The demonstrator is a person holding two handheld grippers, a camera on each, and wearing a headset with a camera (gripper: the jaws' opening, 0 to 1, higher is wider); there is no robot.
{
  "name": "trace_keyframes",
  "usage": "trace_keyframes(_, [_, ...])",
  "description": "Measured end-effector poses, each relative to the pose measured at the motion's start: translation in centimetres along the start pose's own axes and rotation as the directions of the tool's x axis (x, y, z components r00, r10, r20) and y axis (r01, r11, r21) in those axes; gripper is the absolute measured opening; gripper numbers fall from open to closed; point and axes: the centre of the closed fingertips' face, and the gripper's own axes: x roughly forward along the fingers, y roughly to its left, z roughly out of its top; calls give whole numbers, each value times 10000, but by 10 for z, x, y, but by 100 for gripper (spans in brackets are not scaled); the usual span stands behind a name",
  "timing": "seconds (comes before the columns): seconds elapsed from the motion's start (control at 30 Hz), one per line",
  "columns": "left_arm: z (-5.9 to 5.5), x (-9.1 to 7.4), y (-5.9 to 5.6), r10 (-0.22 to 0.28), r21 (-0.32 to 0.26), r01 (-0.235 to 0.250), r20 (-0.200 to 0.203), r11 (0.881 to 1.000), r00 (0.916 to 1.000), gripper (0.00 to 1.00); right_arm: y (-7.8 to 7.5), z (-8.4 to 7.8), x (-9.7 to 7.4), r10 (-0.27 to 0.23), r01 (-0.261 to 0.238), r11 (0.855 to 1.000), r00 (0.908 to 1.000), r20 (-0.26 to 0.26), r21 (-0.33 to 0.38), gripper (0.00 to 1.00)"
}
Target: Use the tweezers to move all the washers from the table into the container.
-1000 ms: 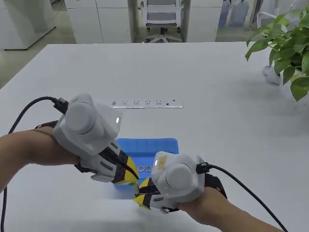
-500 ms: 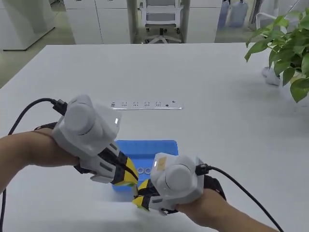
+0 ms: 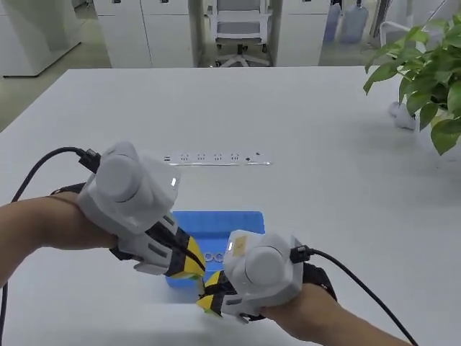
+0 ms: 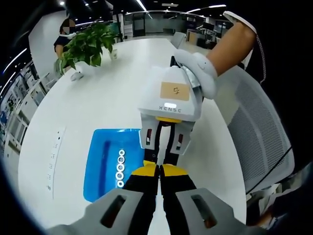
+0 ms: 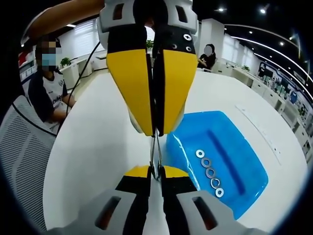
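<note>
Washers (image 5: 208,172) lie five in a row inside the blue container (image 5: 239,147). Just beside the container, the left gripper (image 5: 155,129) and right gripper (image 5: 156,172) both clamp the slim tweezers (image 5: 155,149). The washers are likely light, stiff and slick, so pinch one by the rim, through the hole. The right gripper's label (image 4: 168,108) reads roughly "XENSE".

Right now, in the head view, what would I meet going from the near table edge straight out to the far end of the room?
right gripper → tray → power strip → chair
</note>
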Motion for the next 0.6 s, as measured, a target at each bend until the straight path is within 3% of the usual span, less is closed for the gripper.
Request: trace_keyframes(0.6, [20, -22, -6, 78, 54, -79, 195, 10000, 9998, 5, 3, 23, -21, -148, 151, 9998, 9994, 301, -108, 9])
